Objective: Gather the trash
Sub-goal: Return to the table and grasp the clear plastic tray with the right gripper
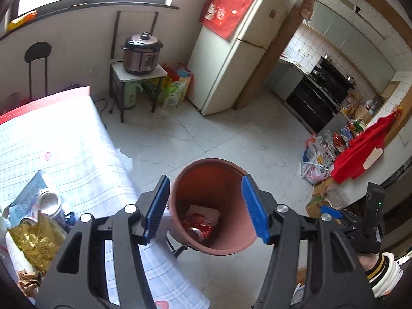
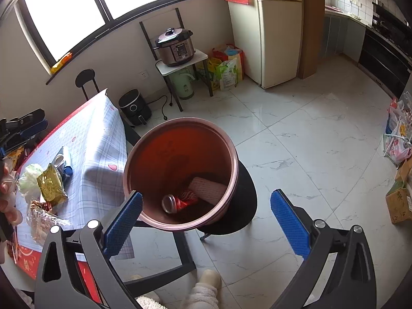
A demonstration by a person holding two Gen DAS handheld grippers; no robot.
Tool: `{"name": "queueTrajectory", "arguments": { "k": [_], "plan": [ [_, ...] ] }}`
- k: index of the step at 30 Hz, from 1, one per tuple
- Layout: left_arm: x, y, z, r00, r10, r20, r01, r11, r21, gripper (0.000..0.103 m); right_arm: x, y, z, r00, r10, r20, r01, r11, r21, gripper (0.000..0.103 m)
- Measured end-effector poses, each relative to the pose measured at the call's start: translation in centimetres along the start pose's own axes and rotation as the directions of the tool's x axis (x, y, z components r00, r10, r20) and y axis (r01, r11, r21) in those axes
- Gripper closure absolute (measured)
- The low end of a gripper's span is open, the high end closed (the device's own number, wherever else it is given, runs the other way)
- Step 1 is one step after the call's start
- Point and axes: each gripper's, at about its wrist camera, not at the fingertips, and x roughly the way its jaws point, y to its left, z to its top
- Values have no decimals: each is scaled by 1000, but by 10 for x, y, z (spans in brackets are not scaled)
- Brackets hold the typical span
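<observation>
A brown-red bin [image 1: 231, 244] stands on a black stool beside the table; it also shows in the right wrist view [image 2: 154, 141]. Inside lie a crushed red can [image 2: 177, 203], a pale wrapper [image 2: 208, 189] and red packaging [image 1: 199, 228]. My left gripper [image 1: 206, 208] is open and empty above the bin's mouth. My right gripper [image 2: 206, 219] is open and empty above the bin's near rim. On the table [image 2: 97, 154] lie a gold foil bag [image 2: 51, 184], a white cup [image 1: 49, 202], a blue packet [image 2: 67, 172], a crumpled tissue [image 2: 29, 180] and a clear wrapper [image 2: 42, 219].
A pressure cooker [image 2: 176, 49] sits on a small stand by the wall. An air fryer [image 2: 134, 106] and a green kettle [image 2: 184, 85] stand on the floor. A fridge [image 2: 278, 31] is at the back. Bags and boxes [image 2: 399, 154] line the right.
</observation>
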Motion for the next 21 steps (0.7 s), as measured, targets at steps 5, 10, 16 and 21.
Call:
{"name": "queueTrajectory", "arguments": {
  "k": [5,10,16,21],
  "plan": [
    [-70,67,-25,990,129,64,-123,988,-95,44,6,40,3,998,57,-8,-57,998,-41,5],
    [-154,145,-71,959,265,103,-238,946,-218,44,12,107,-1,990,134,-35,-137,984,-115,5],
    [-230,227,-148,920,385,73,-334,868,-368,44,27,209,-19,972,196,-126,-222,942,-250,5],
    [-261,279,-209,903,430,15,-375,804,-462,44,43,294,-53,952,196,-236,-279,874,-398,5]
  ]
}}
